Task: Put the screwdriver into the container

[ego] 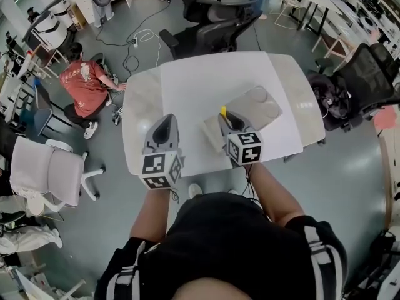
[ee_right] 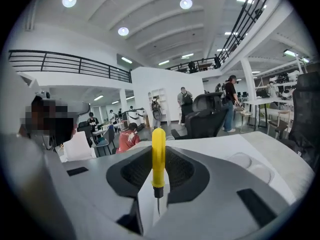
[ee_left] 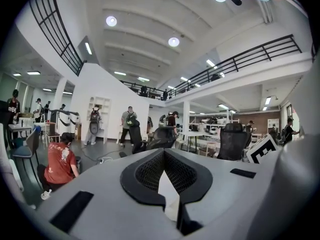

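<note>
A yellow-handled screwdriver (ego: 223, 111) (ee_right: 158, 149) stands upright between the jaws of my right gripper (ego: 227, 120) (ee_right: 158, 160), which is shut on it, the handle poking out past the tips and the thin shaft pointing back toward the camera. Just right of that gripper a pale, shallow container (ego: 253, 111) (ee_right: 252, 166) with round recesses lies on the white table (ego: 187, 83). My left gripper (ego: 165, 122) (ee_left: 163, 155) hovers over the table's near left part, its jaws meeting at the tips with nothing between them.
Black office chairs (ego: 219, 20) stand beyond the table's far edge, with another (ego: 369, 74) at the right. A person in a red shirt (ego: 84, 86) crouches on the floor to the left, near cables. A white chair (ego: 50, 174) stands near left.
</note>
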Motion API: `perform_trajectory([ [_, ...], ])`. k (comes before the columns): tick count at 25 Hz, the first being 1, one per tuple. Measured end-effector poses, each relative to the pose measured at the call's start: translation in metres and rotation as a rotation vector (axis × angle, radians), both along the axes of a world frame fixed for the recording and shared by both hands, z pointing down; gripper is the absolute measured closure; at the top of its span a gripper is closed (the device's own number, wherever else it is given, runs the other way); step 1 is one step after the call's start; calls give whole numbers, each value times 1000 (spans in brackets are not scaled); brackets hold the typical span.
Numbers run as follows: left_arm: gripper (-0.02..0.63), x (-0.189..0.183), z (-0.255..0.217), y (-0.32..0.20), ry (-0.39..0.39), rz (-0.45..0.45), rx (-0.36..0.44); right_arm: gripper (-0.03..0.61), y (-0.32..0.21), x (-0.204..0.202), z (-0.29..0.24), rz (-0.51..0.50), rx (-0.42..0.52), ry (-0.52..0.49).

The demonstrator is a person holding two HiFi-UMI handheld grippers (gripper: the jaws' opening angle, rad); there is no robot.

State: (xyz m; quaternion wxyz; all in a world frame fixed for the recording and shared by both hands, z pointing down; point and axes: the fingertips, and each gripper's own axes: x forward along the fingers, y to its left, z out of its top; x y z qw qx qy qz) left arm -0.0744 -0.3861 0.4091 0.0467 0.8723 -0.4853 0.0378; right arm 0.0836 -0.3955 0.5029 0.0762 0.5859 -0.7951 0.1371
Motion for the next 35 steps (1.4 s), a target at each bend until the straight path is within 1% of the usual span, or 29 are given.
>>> perform_trajectory([
  [3,604,-8,1,-4,-3,-12,-1,502,-9,2,21,6,-60,14],
  [7,604,-17,-1,-7,4,-28,3,502,-21,4,52,5,-153,8],
  [9,605,-20,-1,-6,6,-37,2,502,-25,1,69,-23,-205,5],
  [11,605,-23,-1,-5,4,-43,0,500,-29,-6,85,-77,-250,6],
  [13,604,-26,0,-5,1,-49,-2,500,-33,-9,104,-119,-294,35],
  [15,604,-30,0,-6,-3,-59,-1,500,-37,-11,124,-138,-342,70],
  [18,604,-38,0,-4,-8,-78,1,500,-39,-11,145,-136,-408,100],
  [22,604,-47,3,-2,-13,-105,-9,500,-45,-9,165,-129,-499,96],
  [27,604,-57,7,2,-25,-134,-19,500,-49,-14,193,-171,-615,159],
  [30,604,-63,5,4,-32,-149,-12,500,-47,-10,210,-170,-666,191],
  [35,604,-77,0,8,-48,-187,-5,500,-53,-7,226,-167,-716,194],
])
